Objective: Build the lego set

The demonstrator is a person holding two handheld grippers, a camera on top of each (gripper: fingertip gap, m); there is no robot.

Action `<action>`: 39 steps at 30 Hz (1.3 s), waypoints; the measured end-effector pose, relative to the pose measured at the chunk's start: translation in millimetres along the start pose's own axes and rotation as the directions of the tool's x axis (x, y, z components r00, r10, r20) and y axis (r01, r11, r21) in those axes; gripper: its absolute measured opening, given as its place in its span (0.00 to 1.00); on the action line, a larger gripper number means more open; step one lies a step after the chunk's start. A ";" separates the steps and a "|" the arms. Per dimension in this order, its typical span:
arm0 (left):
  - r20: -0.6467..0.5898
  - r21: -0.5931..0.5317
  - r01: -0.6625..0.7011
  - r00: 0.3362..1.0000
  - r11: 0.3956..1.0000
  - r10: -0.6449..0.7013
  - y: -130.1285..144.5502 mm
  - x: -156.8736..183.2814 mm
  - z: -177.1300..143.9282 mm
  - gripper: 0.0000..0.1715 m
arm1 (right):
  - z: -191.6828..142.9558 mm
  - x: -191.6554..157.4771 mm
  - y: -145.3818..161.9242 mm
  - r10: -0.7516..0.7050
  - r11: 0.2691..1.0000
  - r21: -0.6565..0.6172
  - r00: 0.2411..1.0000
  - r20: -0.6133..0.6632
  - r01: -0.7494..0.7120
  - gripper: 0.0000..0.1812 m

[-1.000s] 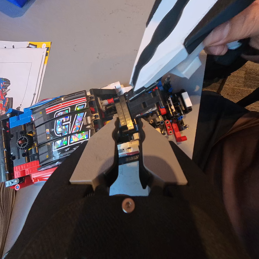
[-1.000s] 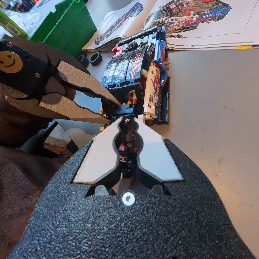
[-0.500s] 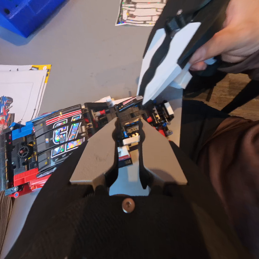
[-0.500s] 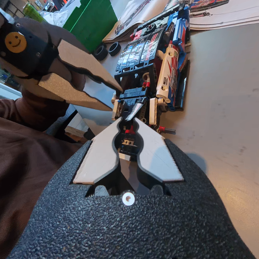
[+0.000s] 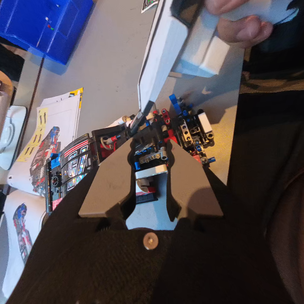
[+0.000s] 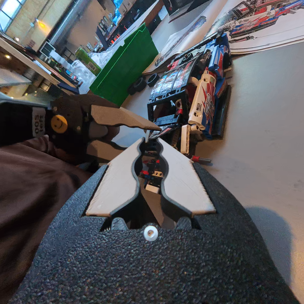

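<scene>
Lego car (image 6: 194, 92) lies lengthwise (unfinished end toward right gripper (image 6: 150, 139))

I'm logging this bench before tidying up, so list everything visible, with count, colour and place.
Lego car: one, black, red, white and blue, mid-table.
Instruction booklets: at least two, white, beyond the car.
Loose tyres: two, black, beside the green bin.
Green bin: one, behind the tyres.
Blue bin: one, far table corner.
Table: one, grey.
Left gripper: grey fingers, slightly parted, at the car's open end.
Right gripper: white fingers, pinching a striped black panel.
</scene>
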State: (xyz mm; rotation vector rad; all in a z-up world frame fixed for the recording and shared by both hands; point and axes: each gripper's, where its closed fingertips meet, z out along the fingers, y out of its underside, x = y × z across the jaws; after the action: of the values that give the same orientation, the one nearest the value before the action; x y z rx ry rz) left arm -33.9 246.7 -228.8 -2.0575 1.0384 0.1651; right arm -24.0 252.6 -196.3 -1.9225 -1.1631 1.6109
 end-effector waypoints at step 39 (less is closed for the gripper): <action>0.201 0.188 -0.097 0.978 0.977 0.059 -19.4 -11.2 -4.0 0.05 | -4.5 18.0 -4.4 -0.217 0.976 -0.054 0.960 -0.177 0.211 0.05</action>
State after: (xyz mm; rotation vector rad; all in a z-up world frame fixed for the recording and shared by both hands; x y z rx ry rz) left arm -28.0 257.3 -209.4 -1.7847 0.9747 0.2868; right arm -21.3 270.1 -203.1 -1.8474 -1.2797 1.2828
